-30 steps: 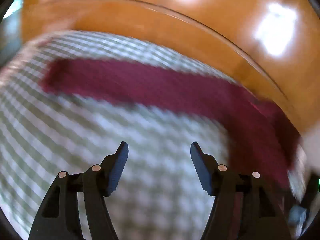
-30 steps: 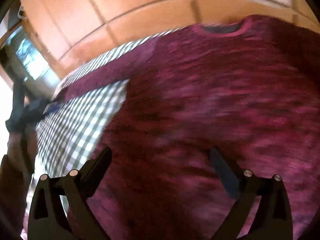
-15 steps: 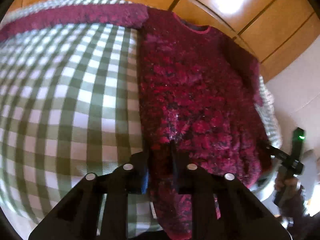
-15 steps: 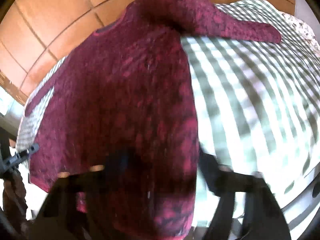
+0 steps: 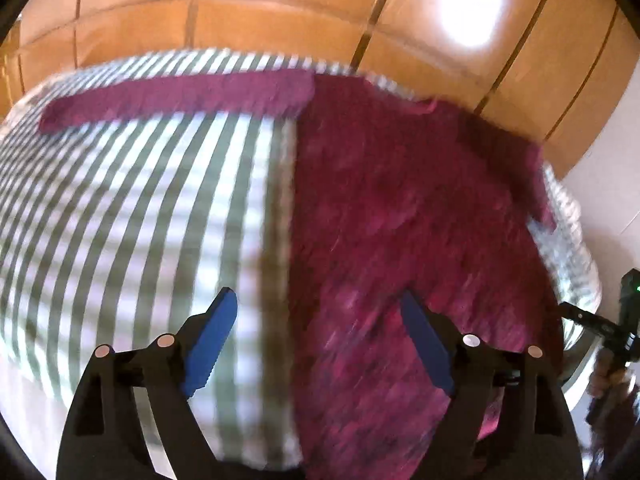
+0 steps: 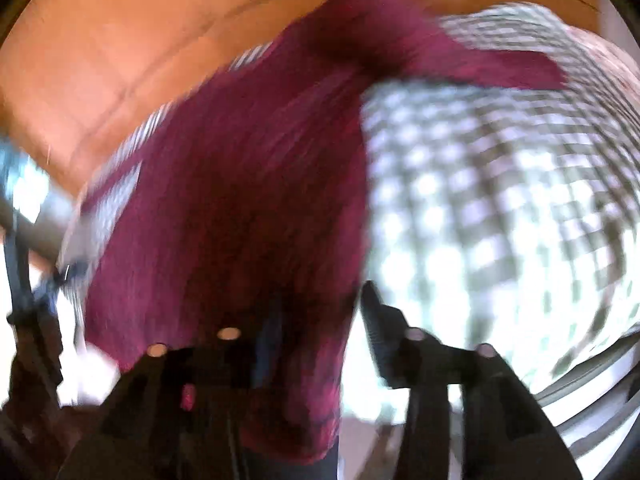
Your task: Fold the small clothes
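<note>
A dark red knitted sweater (image 5: pixel 400 208) lies spread flat on a green-and-white checked cloth (image 5: pixel 140 208), one sleeve (image 5: pixel 180 96) stretched out to the left. My left gripper (image 5: pixel 320 344) is open and empty above the sweater's lower left edge. In the right wrist view the sweater (image 6: pixel 248 184) fills the left half, its other sleeve (image 6: pixel 480 64) reaching right. My right gripper (image 6: pixel 320 344) is open over the sweater's lower right hem; the frame is blurred.
Orange wooden panels (image 5: pixel 280 8) rise behind the cloth. The right gripper and the hand holding it show at the left wrist view's right edge (image 5: pixel 612 336). The checked cloth's front edge (image 6: pixel 580 392) curves at lower right.
My left gripper was shut on the sweater's lower left edge half a second ago and has opened and pulled back. My right gripper has also shifted; both views are motion-blurred.
</note>
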Demonstrator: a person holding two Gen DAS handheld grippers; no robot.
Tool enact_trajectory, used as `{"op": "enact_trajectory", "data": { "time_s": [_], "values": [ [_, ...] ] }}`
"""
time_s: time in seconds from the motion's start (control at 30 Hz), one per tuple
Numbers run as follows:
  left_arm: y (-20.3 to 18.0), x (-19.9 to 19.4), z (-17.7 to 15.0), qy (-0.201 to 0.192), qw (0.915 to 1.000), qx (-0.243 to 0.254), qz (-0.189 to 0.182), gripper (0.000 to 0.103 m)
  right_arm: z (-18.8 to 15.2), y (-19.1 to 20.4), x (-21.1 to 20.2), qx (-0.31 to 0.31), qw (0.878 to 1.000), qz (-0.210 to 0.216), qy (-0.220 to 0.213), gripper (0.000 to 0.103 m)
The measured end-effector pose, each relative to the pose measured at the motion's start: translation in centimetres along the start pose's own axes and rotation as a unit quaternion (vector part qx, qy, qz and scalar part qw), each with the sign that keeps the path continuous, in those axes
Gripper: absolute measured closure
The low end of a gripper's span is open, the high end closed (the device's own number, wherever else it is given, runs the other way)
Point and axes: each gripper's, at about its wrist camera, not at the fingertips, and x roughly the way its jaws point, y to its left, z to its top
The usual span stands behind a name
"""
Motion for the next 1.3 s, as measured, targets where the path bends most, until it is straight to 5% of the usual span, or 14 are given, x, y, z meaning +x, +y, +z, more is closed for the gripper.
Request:
{"op": "enact_trajectory", "data": {
  "time_s": [0.13, 0.3, 0.43, 0.6, 0.67, 0.73, 0.9, 1.03, 1.1, 1.17, 1.3],
  "values": [
    [-2.7, 1.9, 2.8, -0.017, 0.9994, 0.031, 0.005, 0.021, 5.3, -7.3, 0.3, 0.144, 0.987, 0.004, -0.069, 0.052],
    [-6.4, 5.6, 3.8, -0.005, 0.9983, 0.057, -0.011, 0.021, 10.4, -15.8, 3.1, 0.317, 0.939, 0.027, -0.129, 0.051],
    [-8.3, 7.7, 3.6, 0.016, 0.9967, 0.078, -0.016, 0.021, 13.7, -18.7, 5.8, 0.362, 0.921, 0.024, -0.14, 0.052],
    [-8.8, 9.4, 2.7, 0.046, 0.995, 0.088, -0.016, 0.021, 17.6, -19.7, 7.9, 0.342, 0.93, -0.001, -0.133, 0.054],
    [-8.8, 9.8, 2.5, 0.053, 0.9947, 0.088, -0.011, 0.021, 18.7, -19.4, 7.9, 0.306, 0.945, -0.028, -0.117, 0.086],
    [-8.8, 10.1, 2.4, 0.058, 0.9943, 0.089, -0.008, 0.021, 19.4, -19.2, 6.2, 0.268, 0.952, -0.061, -0.131, 0.091],
    [-9.1, 10.7, 2.1, 0.07, 0.9918, 0.107, 0.002, 0.021, 20.4, -20.7, -0.3, 0.22, 0.937, -0.164, -0.218, 0.093],
    [-9.3, 10.8, 2.3, 0.077, 0.9912, 0.107, 0.005, 0.021, 20.8, -23.1, 1.7, 0.201, 0.936, -0.23, -0.177, 0.093],
    [-9.2, 10.5, 2.4, 0.081, 0.9909, 0.108, 0.003, 0.021, 19.9, -23.7, 3.7, 0.207, 0.942, -0.225, -0.136, 0.086],
    [-8.9, 9.8, 2.5, 0.081, 0.9913, 0.104, 0.004, 0.021, 18.6, -23.9, 4.2, 0.22, 0.942, -0.215, -0.136, 0.052],
    [-7.0, 7.7, 2.3, 0.068, 0.9933, 0.09, 0.028, 0.021, 15.9, -21.8, 3.2, 0.213, 0.949, -0.187, -0.14, 0.035]
  ]
}}
